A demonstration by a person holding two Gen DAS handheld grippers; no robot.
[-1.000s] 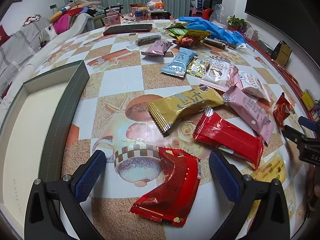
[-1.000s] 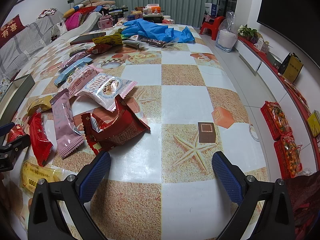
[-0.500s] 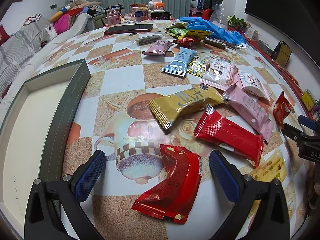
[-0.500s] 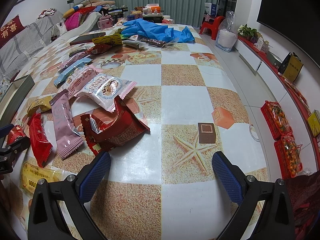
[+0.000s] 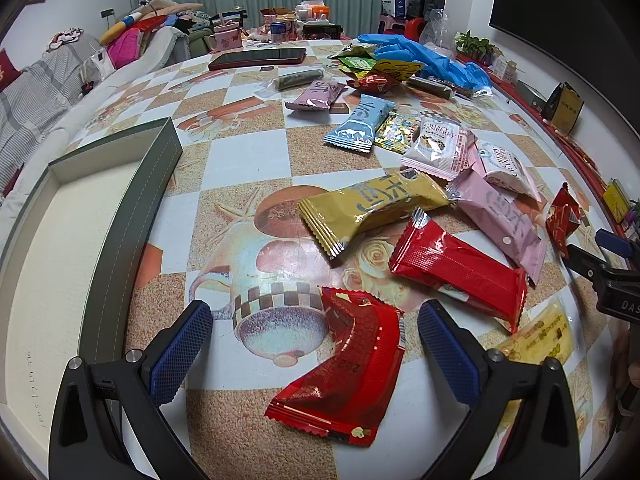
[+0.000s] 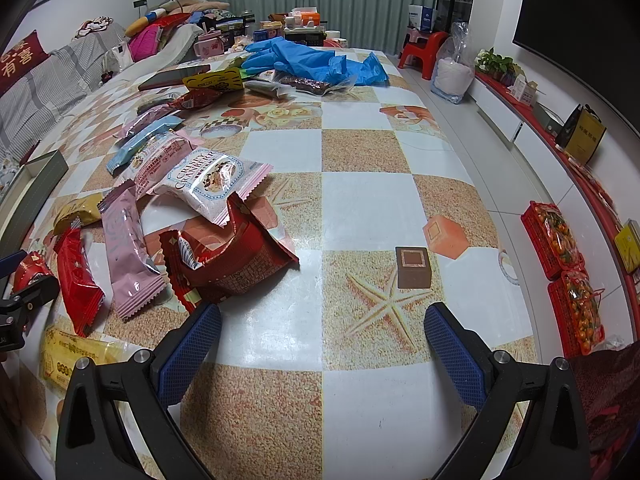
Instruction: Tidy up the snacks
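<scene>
The left tool [image 5: 314, 334] hangs wide apart over the curled red packet [image 5: 346, 368] beside the grey box [image 5: 132, 216]. Lower squarely and pinch its raised middle. The right tool [image 6: 322, 338], also apart, holds nothing.

We look along the table [image 5: 248, 152]: an open box [image 5: 132, 200] sits on it at nine o'clock, and the snack packets [image 5: 372, 204] spread from twelve to three o'clock. One bent packet [image 5: 348, 368] lies nearest us at six o'clock. Far back at twelve o'clock a phone [image 5: 258, 58] lies flat, with gloves [image 5: 424, 58] at one o'clock. From the right wrist, a small cube [image 6: 414, 267] stands alone at twelve o'clock, well apart from the packets.
</scene>
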